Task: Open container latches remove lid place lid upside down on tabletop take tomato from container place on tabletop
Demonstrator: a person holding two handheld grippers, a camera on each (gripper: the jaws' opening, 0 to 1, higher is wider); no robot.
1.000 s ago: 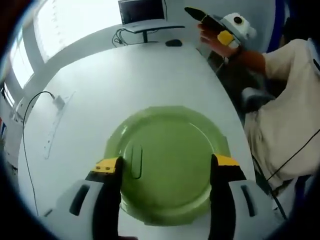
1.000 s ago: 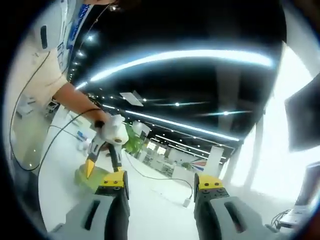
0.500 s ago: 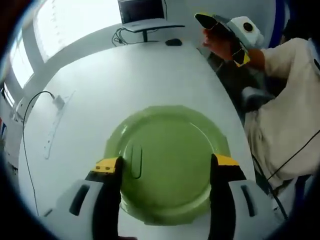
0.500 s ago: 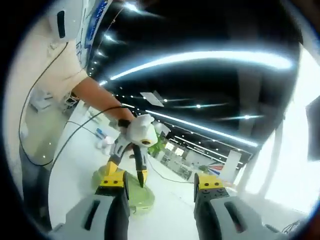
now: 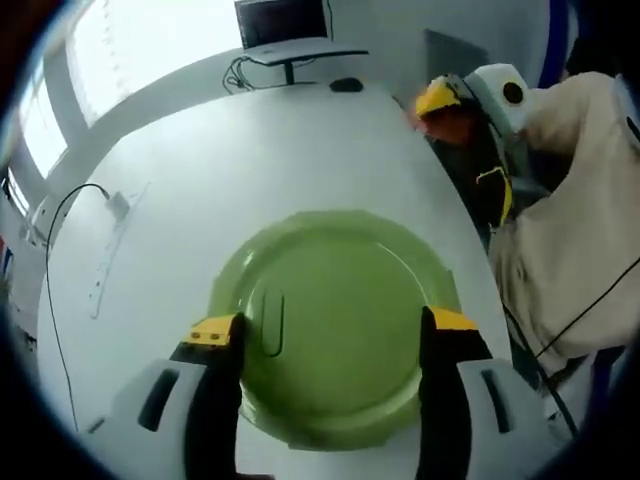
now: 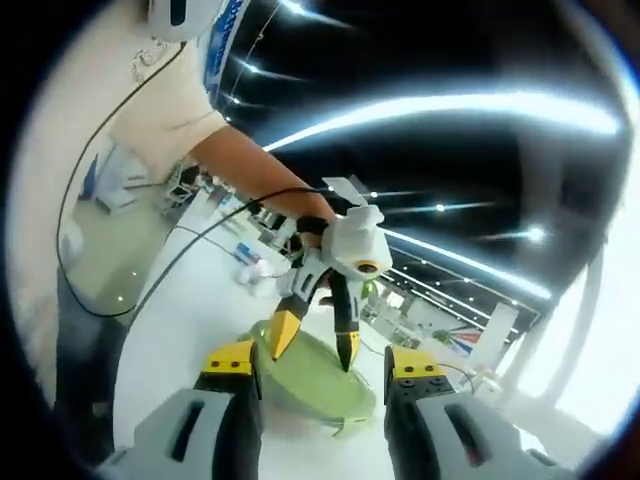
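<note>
Green lid (image 5: 335, 325), white tabletop (image 5: 200, 180), no legible writing

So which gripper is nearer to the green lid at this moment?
Left. The left gripper hovers directly over the green lid, jaws open to either side of it. The right gripper is away past the table edge, by the person.

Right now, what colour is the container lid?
Plain light green lid, no pattern. Shows best in the left gripper view, between the open left tongs.
</note>
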